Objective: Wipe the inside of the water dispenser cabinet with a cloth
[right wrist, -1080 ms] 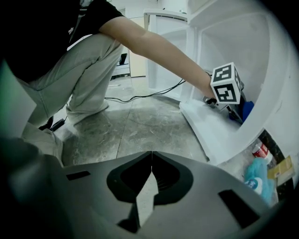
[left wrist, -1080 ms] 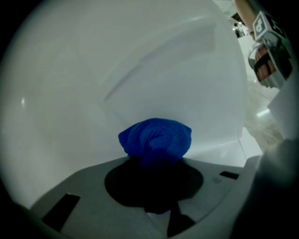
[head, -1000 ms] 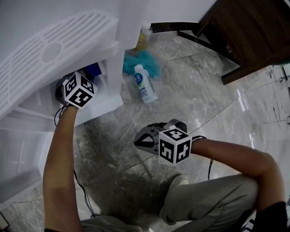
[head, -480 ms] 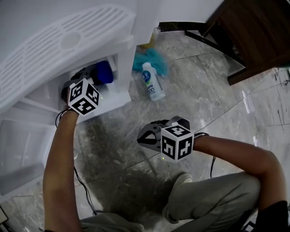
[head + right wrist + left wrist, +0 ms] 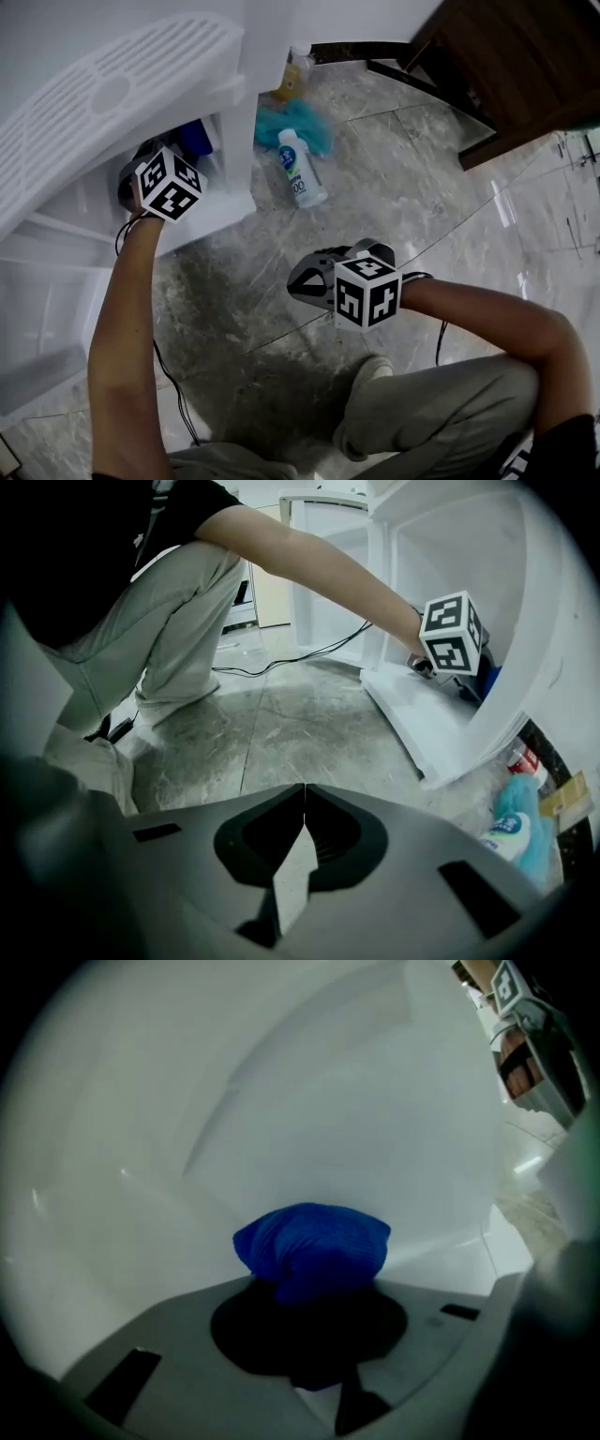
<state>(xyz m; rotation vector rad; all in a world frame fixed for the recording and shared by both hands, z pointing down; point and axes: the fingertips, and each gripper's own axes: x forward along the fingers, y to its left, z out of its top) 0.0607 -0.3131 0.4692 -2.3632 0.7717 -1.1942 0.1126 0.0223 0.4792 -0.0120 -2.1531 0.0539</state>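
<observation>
My left gripper (image 5: 311, 1299) is clamped part-way shut on the bunched blue cloth (image 5: 314, 1246), deep in the water dispenser cabinet (image 5: 356, 1119) against its white inner wall. In the last second it drew back slightly and pushed in again, so I judge a wiping stroke is under way. My right gripper (image 5: 302, 797) hangs fully closed and empty over the marble floor (image 5: 281, 714), unmoved.

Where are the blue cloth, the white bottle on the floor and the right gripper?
blue cloth (image 5: 314, 1249): left gripper view, middle of the bunched wad.
white bottle (image 5: 301, 176): head view, on its label.
right gripper (image 5: 305, 794): right gripper view, where its shut tips meet.
</observation>
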